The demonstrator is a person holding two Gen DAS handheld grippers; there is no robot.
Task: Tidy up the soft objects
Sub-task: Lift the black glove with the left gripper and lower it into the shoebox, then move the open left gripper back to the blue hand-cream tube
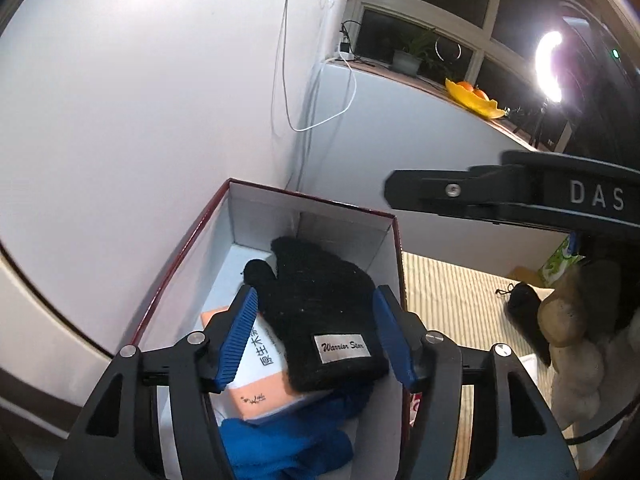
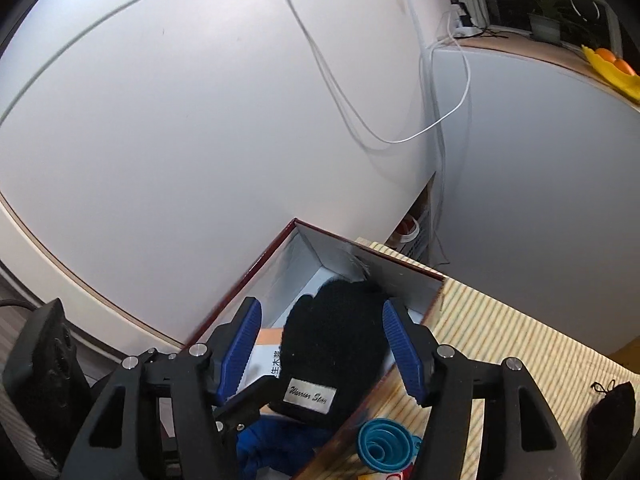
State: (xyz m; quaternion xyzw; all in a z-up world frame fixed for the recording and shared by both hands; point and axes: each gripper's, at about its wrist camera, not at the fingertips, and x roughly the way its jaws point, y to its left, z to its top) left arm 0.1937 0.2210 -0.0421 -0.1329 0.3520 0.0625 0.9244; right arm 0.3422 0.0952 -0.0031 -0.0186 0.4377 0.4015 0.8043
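Note:
A black knit glove (image 1: pixel 320 304) with a "Warrior Star" label lies in the red-rimmed white box (image 1: pixel 192 240) on an orange-and-white tissue pack (image 1: pixel 264 376). Blue cloth (image 1: pixel 288 440) lies under them. My left gripper (image 1: pixel 316 334) is open over the box, its blue pads on either side of the glove's cuff and not pressing it. In the right wrist view the same glove (image 2: pixel 332 336) sits between the spread pads of my open right gripper (image 2: pixel 322 350). A finger (image 1: pixel 440 192) of the right gripper crosses the upper right of the left wrist view.
The box (image 2: pixel 256 276) stands in a corner against white walls, on a striped mat (image 1: pixel 460 300). On the mat lie a black drawstring pouch (image 1: pixel 524 312), a beige plush toy (image 1: pixel 576 320) and a teal funnel (image 2: pixel 380 444). White cables hang down the wall.

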